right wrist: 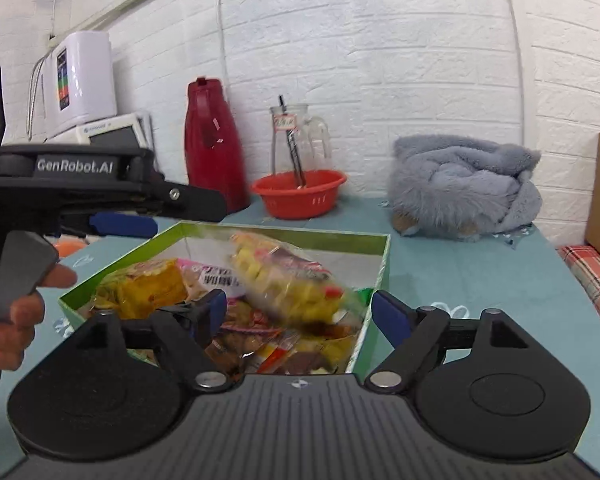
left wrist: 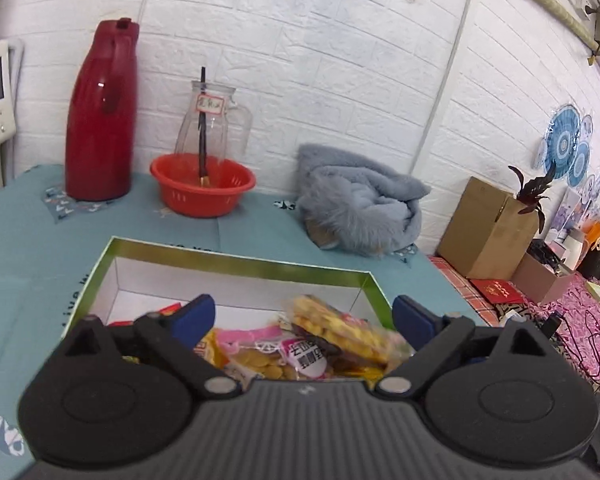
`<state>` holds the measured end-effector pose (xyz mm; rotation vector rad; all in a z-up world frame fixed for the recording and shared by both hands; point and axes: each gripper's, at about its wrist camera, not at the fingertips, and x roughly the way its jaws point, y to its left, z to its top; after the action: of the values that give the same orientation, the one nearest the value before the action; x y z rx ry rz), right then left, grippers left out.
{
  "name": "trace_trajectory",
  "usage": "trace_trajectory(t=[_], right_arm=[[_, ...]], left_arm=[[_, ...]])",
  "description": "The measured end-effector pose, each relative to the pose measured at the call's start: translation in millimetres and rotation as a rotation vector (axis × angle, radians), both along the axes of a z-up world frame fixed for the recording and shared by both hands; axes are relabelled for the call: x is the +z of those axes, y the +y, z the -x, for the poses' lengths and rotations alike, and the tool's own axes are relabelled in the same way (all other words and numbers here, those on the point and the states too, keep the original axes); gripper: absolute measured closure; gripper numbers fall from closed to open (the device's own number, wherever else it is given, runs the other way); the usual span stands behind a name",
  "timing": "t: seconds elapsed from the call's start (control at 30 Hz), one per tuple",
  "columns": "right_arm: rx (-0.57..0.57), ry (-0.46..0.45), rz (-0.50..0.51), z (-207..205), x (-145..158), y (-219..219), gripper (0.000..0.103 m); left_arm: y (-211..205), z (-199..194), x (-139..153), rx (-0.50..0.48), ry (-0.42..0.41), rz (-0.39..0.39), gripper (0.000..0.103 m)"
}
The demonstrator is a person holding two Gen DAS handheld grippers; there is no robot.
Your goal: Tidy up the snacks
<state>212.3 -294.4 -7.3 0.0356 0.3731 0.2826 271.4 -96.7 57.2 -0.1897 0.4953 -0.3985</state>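
Observation:
A green-rimmed cardboard box [left wrist: 236, 258] with white inner walls stands on the teal table and holds several snack packets. A clear packet of yellow crackers [left wrist: 340, 330] lies tilted on top of the pile; it looks motion-blurred in the right wrist view [right wrist: 288, 280]. My left gripper [left wrist: 304, 314] is open above the near end of the box, with nothing between its blue pads. My right gripper [right wrist: 298, 312] is open over the box's near right corner [right wrist: 374, 292], empty. The left gripper also shows from the side in the right wrist view [right wrist: 124, 224], held by a hand over the box's left rim.
A red thermos [left wrist: 100, 116], a glass pitcher [left wrist: 210, 120] and an orange basin [left wrist: 202, 184] stand at the back by the white brick wall. A grey fluffy blanket [left wrist: 360, 208] lies at the back right. Cardboard boxes [left wrist: 488, 232] sit beyond the table's right edge.

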Motion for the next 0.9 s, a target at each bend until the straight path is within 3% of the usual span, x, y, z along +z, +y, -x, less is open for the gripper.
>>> trace_trajectory(t=[0.1, 0.17, 0.3, 0.47, 0.63, 0.9], right_arm=[[-0.03, 0.045, 0.064, -9.8, -3.7, 10.3, 0.0], [-0.028, 0.026, 0.059, -1.9, -2.5, 11.5, 0.0], [-0.038, -0.01, 0.03, 26.5, 9.9, 13.1, 0.0], [-0.066, 0.025, 0.035, 69.5, 19.1, 15.5, 0.0], [-0.1, 0.077, 0.038, 112.3, 13.5, 22.6, 0.0], [-0.131, 0.112, 0.081, 150.9, -6.0, 35.2, 0.0]], left_arm=[[2.5, 8.9, 1.0, 0.024, -0.01, -0.027, 0.009], [7.5, 19.4, 4.4, 0.031, -0.022, -0.048, 0.009], [24.6, 51.9, 14.6, 0.085, -0.058, -0.071, 0.009], [42.5, 104.8, 18.8, 0.165, -0.064, -0.082, 0.009], [44.5, 155.0, 0.9, 0.207, -0.049, -0.178, 0.009], [49.1, 203.8, -30.7, 0.251, -0.011, -0.255, 0.009]])
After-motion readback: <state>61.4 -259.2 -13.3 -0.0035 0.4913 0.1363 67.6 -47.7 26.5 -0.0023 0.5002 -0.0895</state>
